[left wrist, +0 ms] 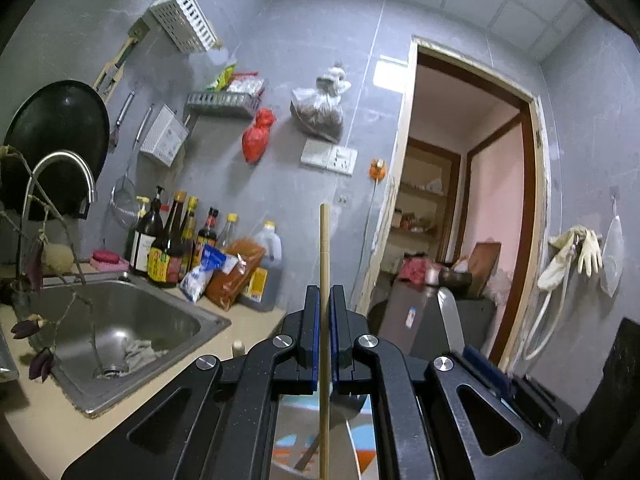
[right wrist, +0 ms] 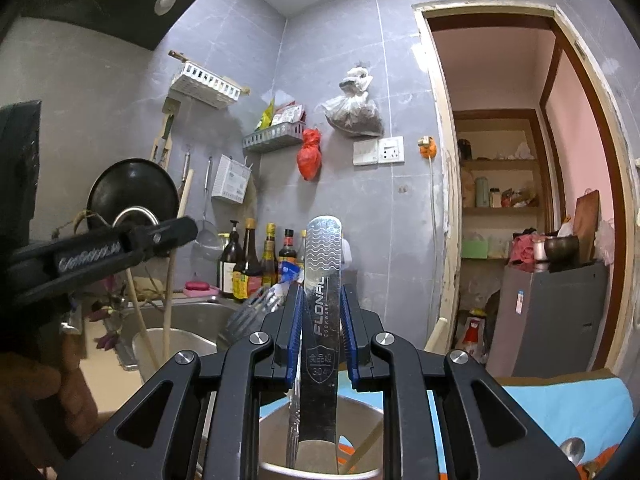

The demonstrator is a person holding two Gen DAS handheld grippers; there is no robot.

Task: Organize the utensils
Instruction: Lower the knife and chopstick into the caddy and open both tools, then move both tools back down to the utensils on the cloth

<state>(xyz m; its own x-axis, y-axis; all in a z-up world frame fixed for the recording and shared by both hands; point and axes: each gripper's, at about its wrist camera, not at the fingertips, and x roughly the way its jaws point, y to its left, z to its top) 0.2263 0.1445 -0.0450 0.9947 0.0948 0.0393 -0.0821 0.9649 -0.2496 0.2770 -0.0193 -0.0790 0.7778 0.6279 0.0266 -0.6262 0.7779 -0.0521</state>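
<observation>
Left gripper (left wrist: 324, 300) clamped on upright chopstick (left wrist: 324, 248), right of sink (left wrist: 120, 312). Right gripper (right wrist: 322, 300) grips steel spatula handle (right wrist: 322, 264) above metal pot (right wrist: 320, 460).

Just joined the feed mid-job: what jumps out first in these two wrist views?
The left gripper is shut on an upright wooden chopstick, beside the steel sink. The right gripper clamps a steel utensil handle stamped FLONAL, standing upright over a metal pot. Sauce bottles line the counter behind.
</observation>
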